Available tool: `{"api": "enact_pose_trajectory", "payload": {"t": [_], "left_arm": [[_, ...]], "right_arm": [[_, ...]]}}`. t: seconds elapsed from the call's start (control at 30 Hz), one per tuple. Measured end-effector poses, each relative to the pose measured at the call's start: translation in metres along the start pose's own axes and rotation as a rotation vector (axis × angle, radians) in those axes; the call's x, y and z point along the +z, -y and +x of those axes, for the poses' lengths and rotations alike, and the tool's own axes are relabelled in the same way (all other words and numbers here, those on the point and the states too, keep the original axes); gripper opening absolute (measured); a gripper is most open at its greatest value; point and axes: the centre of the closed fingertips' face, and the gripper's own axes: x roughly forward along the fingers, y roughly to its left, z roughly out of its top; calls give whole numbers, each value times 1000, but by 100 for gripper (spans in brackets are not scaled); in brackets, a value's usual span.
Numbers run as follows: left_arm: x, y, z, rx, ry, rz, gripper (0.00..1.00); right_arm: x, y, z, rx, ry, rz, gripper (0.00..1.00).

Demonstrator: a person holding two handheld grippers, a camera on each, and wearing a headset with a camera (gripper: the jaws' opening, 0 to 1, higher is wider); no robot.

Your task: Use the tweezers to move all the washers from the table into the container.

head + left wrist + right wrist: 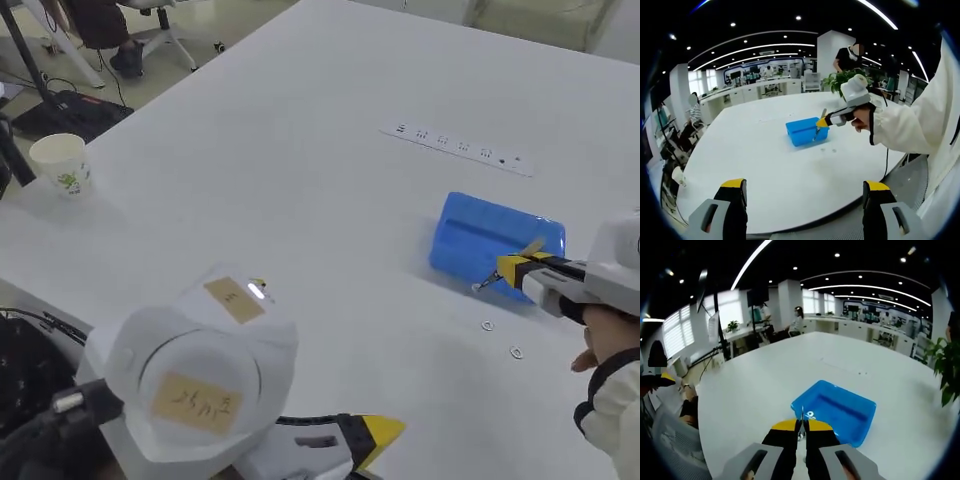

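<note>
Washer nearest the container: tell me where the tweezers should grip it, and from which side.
Pinch the rim of the washer, one tweezers tip through its hole and one outside, coming down from above at a slant. It lies flat on the table as a thin ring, so a side approach likely has little edge to catch.

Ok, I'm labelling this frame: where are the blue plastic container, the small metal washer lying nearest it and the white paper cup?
Blue plastic container (470,235): head view, its bare left part.
Small metal washer (487,325): head view, the ring itself.
White paper cup (62,165): head view, its side wall.
</note>
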Motion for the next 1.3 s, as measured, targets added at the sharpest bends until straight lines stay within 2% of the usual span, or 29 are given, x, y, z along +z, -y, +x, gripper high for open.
{"api": "enact_pose_trajectory", "payload": {"t": [0.27,0.6,1.07,1.3], "left_arm": [[-2,0,1,0,-7,-4,99],[-2,-2,3,0,-12,-9,99],[-4,-7,7,3,-20,-24,99],[-5,-8,11,1,-24,-30,99]], "right_arm": [[20,14,6,-25,44,-12,1],[29,28,18,-50,57,-29,1],[7,39,48,-70,-7,-40,1],[-3,42,56,-69,-32,-34,1]]}}
